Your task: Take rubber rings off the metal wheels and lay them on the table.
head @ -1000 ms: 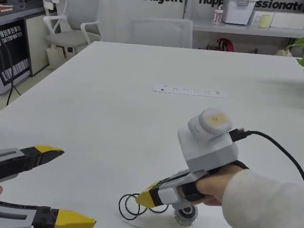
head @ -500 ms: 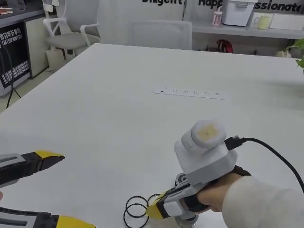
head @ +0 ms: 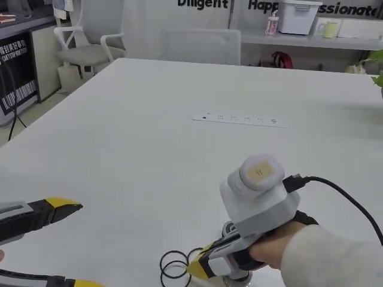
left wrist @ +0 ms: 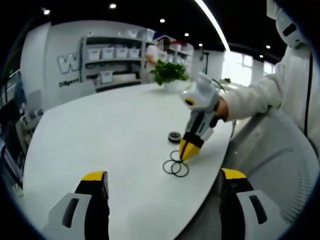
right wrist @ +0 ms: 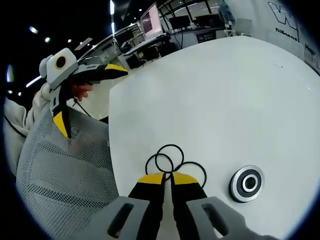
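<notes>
**Workpiece location.** Three thin black rubber rings (right wrist: 169, 159) lie flat and overlapping on the white table (head: 179, 149), close to its near edge. The round silver-and-black metal wheel (right wrist: 246, 183) lies flat just to the right of them, not touching them. Whether a ring is still seated on the wheel cannot be determined.

**Tool state.** The right gripper (right wrist: 167, 176) has its jaws pressed together, tips down at the near side of the ring cluster. The tips meet the strand of the nearest ring. Whether that strand is pinched between them or only lies beneath them cannot be told. The left gripper (head: 78, 246) is spread wide and carries nothing. It hovers at the near left, well apart from the rings.

**Handling properties (assessment).** The rings appear very light, soft and flexible.
- Expect them to deform under grip and to stretch rather than break.
- They may cling to the jaws or to each other on release.
- Because they overlap, lifting one may drag its neighbours.

The wheel appears rigid and heavy for its size. It should stay put unless it is pulled sideways.

**Grip point (recommendation).** Take a ring by a single strand on its free outer arc, away from the crossings. Take the wheel by its rim, across the diameter.
</notes>
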